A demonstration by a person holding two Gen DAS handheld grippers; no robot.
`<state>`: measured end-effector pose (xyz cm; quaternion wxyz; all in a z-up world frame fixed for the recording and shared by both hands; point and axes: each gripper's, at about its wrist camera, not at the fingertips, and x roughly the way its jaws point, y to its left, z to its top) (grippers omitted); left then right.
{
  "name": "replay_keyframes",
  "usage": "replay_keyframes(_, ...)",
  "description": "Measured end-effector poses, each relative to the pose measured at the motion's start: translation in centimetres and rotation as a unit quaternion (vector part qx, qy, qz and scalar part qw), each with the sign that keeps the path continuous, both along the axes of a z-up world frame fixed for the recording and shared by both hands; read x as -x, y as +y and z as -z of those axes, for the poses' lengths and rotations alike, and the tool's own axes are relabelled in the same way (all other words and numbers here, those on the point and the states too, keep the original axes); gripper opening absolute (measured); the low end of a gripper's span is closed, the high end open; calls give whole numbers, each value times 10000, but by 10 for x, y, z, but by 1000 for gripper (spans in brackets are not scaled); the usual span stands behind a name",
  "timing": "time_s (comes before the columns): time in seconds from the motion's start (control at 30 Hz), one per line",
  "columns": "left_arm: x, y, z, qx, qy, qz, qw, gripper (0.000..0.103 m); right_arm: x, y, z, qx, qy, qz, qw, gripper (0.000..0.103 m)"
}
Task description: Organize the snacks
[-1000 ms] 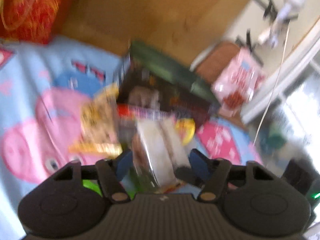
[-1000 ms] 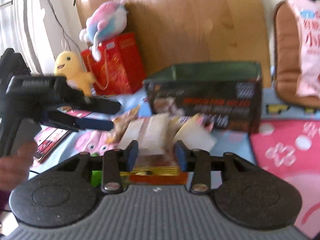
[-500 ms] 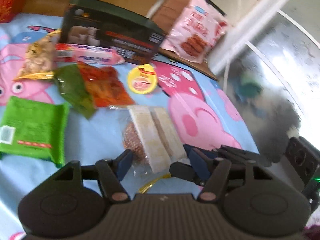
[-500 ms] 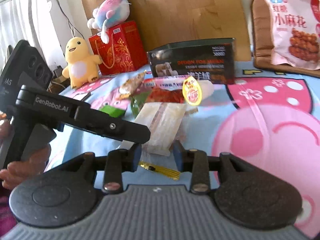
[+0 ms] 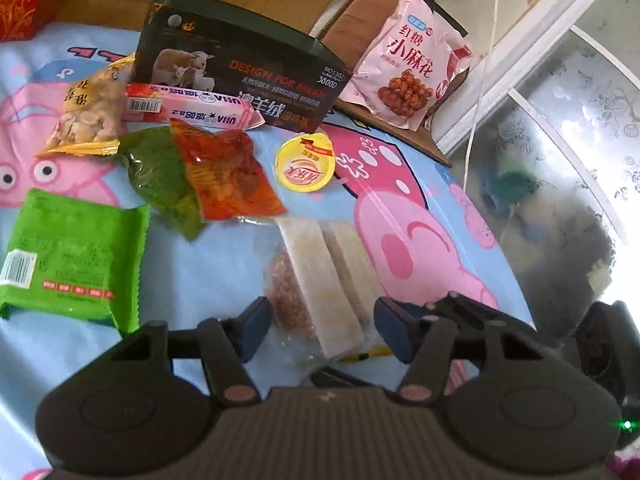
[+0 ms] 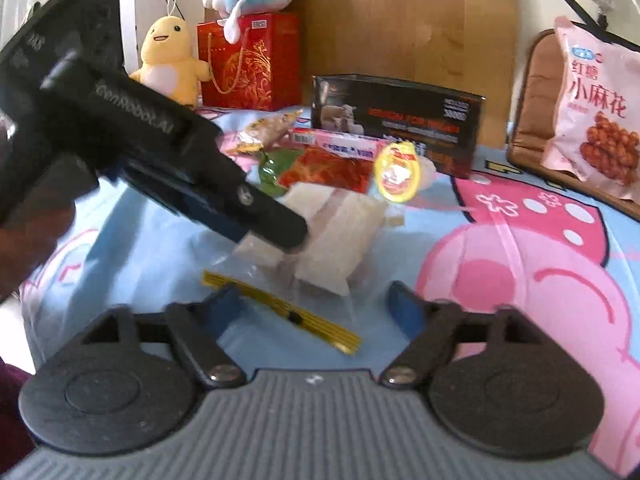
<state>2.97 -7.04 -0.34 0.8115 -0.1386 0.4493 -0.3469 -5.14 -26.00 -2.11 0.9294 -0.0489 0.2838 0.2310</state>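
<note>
Clear bag of pale cakes point(image 5: 320, 280) lying on cartoon-print sheet point(image 5: 224, 248), between fingers of left tool point(image 5: 318, 330), just narrowed, grip undeterminable. Right tool point(image 6: 316, 308) just widened, standing open over bag's yellow seal strip point(image 6: 280, 308).
</note>
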Motion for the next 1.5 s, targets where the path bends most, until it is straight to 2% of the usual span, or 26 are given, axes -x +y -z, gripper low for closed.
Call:
replay_keyframes(0.07,-1,2,-1,33,12,-47,10000,56,1,3,-1,8,-60,-23,10000,58)
replay_keyframes(0.13,-2,4,0,179,73,-31,9998,57,3,5,-3,101,-131,24,9999,43)
replay_keyframes(0.3,-5,9,-1,616,182,40,9979,60,5,-3,-16,73,-202,164,9996,39)
replay_keyframes(0.43,-9,17,1,885,321,11,9956,61,10,5,-31,418,-519,29,9978,36)
replay_keyframes(0.57,-11,29,6,967,424,-52,9944,61,11,21,-36,1046,-741,-296,9913,36)
replay_keyframes(0.7,-10,44,4,1101,415,-153,9929,61,8,29,-38,1114,-727,-438,9901,35)
replay_keyframes(1.0,2,70,-31,1352,82,-124,9907,72,1,37,-68,403,-614,-471,9962,34)
replay_keyframes(1.1,-5,76,-42,1513,129,-135,9883,81,0,36,-80,142,-593,-479,9970,34)
replay_keyframes(1.17,-11,80,-48,1674,210,-175,9855,87,-12,30,-86,-216,-298,-402,9985,34)
replay_keyframes(1.27,-9,82,-56,1789,123,-138,9837,87,-27,17,-91,-919,239,-277,9951,32)
replay_keyframes(1.4,-1,75,-56,1620,129,67,9867,92,-25,4,-89,-1405,611,-273,9878,31)
replay_keyframes(1.5,4,71,-51,1572,234,275,9869,95,-25,-5,-80,-1707,1089,-246,9790,31)
